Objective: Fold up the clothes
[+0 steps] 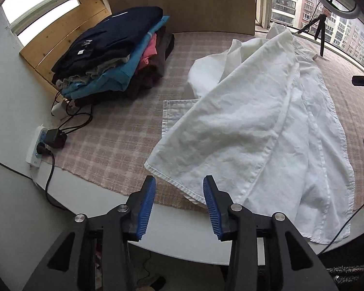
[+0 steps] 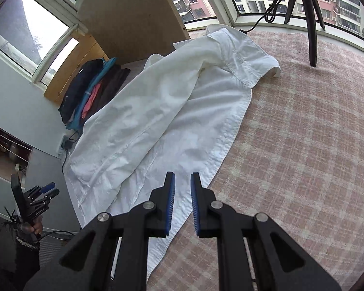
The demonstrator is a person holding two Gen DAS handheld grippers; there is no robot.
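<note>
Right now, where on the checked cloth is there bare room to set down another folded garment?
Widest free patch: the pink checked cloth right of the white shirt, up to the tripod. A smaller patch lies between the shirt and the stack of folded clothes. Crowded: the left edge, with the power strip and cables.

Black left gripper (image 1: 179, 181), blue ribbed pads; sleeve (image 2: 26, 254) apparently dark.

tripod (image 2: 311, 24) far right, clothes stack (image 1: 114, 51) far left
</note>
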